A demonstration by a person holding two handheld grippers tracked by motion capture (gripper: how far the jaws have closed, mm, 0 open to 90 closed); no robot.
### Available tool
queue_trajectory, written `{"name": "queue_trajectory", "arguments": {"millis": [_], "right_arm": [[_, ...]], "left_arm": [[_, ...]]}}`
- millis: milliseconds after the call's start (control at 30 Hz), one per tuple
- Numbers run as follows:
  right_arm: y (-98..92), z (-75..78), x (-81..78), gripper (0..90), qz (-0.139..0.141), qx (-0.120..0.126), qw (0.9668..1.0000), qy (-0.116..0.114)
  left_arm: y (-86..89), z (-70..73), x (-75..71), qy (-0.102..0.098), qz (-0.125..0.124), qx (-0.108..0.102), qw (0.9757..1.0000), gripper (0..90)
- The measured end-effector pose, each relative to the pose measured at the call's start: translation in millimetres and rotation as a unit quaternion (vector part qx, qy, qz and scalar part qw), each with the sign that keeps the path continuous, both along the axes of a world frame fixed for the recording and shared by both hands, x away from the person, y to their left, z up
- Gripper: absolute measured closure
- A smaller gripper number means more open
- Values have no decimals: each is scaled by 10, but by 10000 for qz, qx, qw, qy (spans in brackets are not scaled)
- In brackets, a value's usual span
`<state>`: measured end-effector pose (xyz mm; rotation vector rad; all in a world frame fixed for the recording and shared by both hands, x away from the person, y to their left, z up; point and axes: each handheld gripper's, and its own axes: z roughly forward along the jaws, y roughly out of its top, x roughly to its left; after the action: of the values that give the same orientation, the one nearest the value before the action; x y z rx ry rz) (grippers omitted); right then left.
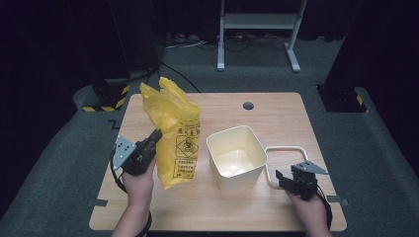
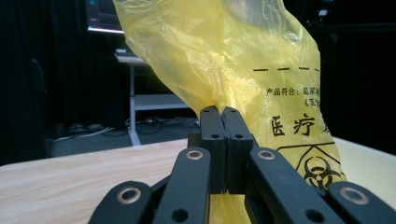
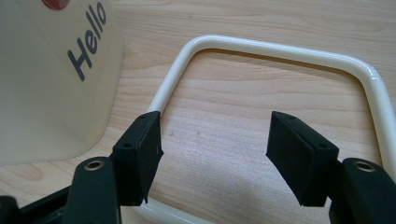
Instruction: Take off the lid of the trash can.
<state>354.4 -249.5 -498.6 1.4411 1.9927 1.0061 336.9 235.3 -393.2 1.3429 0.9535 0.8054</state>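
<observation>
Both grippers sit at the near edge of the table (image 1: 296, 106). At the left, the left gripper (image 1: 154, 136) has its jaws pinched tight on a fold of the yellow bag (image 1: 174, 131), holding it upright with its lower end near the wood, probably so it can be shaken open and fed into the bin (image 1: 237, 158) just to its right; in the left gripper view the two pads meet flat on the thin plastic (image 2: 243, 60), which bears a printed warning sign. At the right, the right gripper (image 1: 282, 177) rests low with its jaws spread and nothing clamped, poised over the near side of the white ring (image 3: 280, 51) that lies flat just beside the bin, likely the hoop meant to pin the bag at the rim. Farther back, a grey stand (image 1: 257, 22) waits on the floor.
</observation>
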Motion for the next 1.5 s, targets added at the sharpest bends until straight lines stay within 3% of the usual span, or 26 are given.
{"name": "queue_trajectory", "arguments": {"millis": [400, 867, 1500], "right_arm": [[-7, 6, -10, 355, -14, 24, 10000, -20], [-16, 5, 0, 357, -61, 68, 10000, -17], [-32, 11, 9, 359, -26, 109, 9999, -41]], "left_arm": [[-211, 270, 40, -276, -194, -69, 9994, 888], [-457, 448, 104, -462, -443, -207, 9977, 889], [-820, 532, 245, -606, -724, -426, 9946, 889]]}}
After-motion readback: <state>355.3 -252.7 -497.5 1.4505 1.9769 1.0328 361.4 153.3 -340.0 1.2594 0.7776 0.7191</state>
